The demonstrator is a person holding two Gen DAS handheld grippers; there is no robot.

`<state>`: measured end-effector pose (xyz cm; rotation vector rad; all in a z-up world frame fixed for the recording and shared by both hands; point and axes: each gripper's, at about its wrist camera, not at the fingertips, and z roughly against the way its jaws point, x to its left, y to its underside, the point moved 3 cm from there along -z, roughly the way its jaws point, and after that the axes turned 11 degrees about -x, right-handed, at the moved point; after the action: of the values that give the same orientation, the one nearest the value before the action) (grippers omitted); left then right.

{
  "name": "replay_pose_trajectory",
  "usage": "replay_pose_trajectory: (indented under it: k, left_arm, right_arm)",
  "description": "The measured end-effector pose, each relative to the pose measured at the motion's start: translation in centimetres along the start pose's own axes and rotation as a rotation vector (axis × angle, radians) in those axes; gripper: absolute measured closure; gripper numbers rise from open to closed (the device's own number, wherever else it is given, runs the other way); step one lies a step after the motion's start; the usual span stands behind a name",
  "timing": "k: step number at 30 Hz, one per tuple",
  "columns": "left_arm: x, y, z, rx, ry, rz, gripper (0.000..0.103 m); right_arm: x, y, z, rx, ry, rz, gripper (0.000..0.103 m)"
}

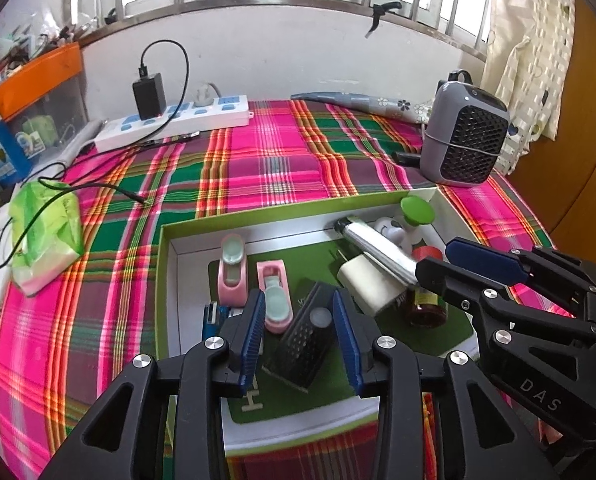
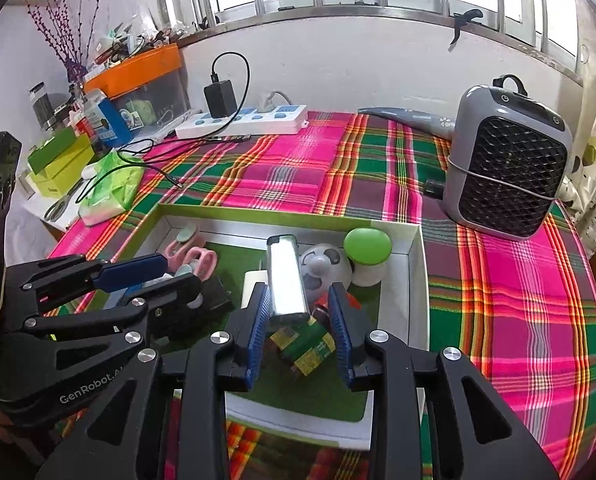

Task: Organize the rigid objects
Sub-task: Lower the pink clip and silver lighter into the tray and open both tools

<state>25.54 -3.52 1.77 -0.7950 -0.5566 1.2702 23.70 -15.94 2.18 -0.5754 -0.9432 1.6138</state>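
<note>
A shallow green-rimmed box (image 1: pixel 258 216) is seen lying on a pink and green plaid cloth (image 1: pixel 258 160), and the task's rigid things are gathered inside it. The left gripper (image 1: pixel 299 336) is held over the near part of the box with its jaws apart; a black perforated block (image 1: pixel 305 344) lies between the blue pads, and no pad is seen pressing on it. To its left two pink clips (image 1: pixel 254 280) are found, to its right a white plug adapter (image 1: pixel 367 284). The right gripper (image 2: pixel 298 332) is poised with jaws parted either side of a silver tube (image 2: pixel 286 280), which rests across a brown bottle (image 2: pixel 303 346). Farther off a green-capped white jar (image 2: pixel 367 252) is set in the box's far right corner. A grey heater (image 2: pixel 505 164) is stood beyond the box
</note>
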Motion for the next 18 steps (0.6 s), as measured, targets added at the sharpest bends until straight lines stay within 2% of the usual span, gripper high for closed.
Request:
replay_pose_trajectory:
  k: [10,18]
  left_arm:
    - [-0.9,1.4,3.8,-0.041,-0.02,-0.006,0.069]
    - [-1.6,3.9,6.5,-0.054,-0.06,-0.007,0.069]
  right_arm:
    - [1.3,0.9,3.1,-0.033,0.009,-0.011,0.071]
    - [2.0,3.5,5.8,-0.029,0.041,-0.029,0.071]
